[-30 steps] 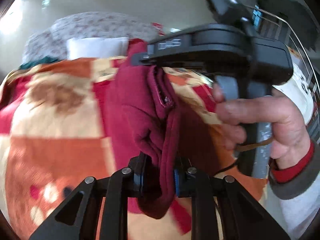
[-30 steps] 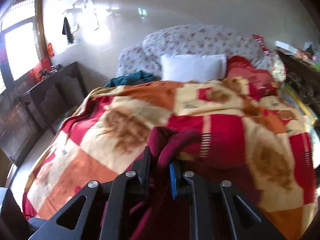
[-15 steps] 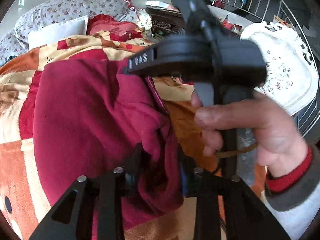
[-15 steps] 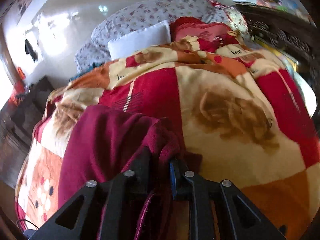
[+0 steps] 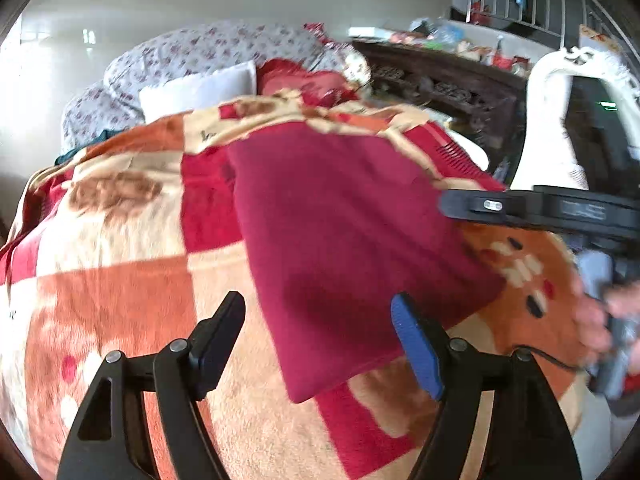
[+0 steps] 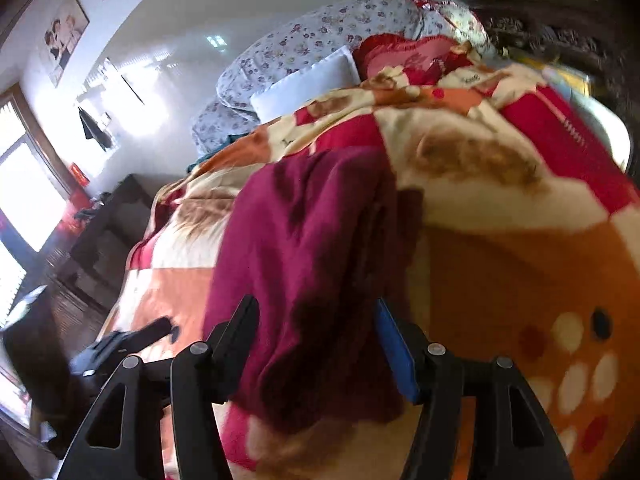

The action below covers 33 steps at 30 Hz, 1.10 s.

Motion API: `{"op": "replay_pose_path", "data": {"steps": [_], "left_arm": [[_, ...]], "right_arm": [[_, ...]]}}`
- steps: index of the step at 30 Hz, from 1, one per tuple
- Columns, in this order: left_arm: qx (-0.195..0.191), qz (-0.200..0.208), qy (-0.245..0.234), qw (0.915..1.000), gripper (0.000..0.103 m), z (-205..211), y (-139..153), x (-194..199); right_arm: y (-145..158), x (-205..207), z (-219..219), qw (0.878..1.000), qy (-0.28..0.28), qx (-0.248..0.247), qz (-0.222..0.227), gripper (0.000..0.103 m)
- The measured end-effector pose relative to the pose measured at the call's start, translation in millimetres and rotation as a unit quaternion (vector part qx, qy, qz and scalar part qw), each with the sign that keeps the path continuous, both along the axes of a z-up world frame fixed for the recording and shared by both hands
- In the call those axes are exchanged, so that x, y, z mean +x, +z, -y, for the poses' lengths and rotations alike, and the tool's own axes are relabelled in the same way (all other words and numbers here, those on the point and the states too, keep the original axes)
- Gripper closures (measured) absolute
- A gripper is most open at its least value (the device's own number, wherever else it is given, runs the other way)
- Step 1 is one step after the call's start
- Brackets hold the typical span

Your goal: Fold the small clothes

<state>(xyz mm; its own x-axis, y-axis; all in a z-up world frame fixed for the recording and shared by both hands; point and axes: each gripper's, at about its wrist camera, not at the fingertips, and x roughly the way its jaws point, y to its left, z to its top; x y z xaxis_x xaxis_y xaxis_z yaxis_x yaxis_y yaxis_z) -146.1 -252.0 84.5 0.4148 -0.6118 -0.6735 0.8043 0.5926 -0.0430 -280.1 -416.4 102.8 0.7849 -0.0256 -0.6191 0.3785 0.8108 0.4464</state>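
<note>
We see the maroon garment (image 5: 352,240) lying flat on the bed's blanket (image 5: 120,280), mid-frame. Our left gripper (image 5: 318,338) and right gripper (image 6: 316,342) both gape wide, holding nothing.

Little can be read. The blanket (image 6: 472,80) carries small dark lettering on a cream patch near the pillows, too blurred to make out. A label on the right gripper (image 5: 580,212), seen from the left wrist, is smeared and illegible.
</note>
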Motion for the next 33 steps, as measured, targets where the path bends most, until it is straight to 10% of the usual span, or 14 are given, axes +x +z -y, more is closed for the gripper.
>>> {"op": "replay_pose_path", "data": {"steps": [2,5,13,18,33], "left_arm": [[0.007,-0.002,0.000,1.0000,0.028,-1,-7,-5],[0.022,0.000,0.000,0.9998,0.028,3,-18,-6],[0.022,-0.061,0.004,0.9979,0.026,-13,-48,-7],[0.009,0.020,0.016,0.9996,0.027,-23,-10,-25],[0.016,0.018,0.090,0.9957,0.023,8,-13,22]], "right_arm": [[-5,-1,-10,1.000,0.008,-0.008,0.002,0.039],[-18,9,-24,0.997,0.027,-0.057,-0.046,0.094],[-43,-27,-13,0.999,0.003,-0.016,-0.040,0.095],[4,-45,-19,0.998,-0.032,-0.052,0.008,0.093],[-11,46,1,0.993,-0.019,-0.105,-0.050,0.094]]}}
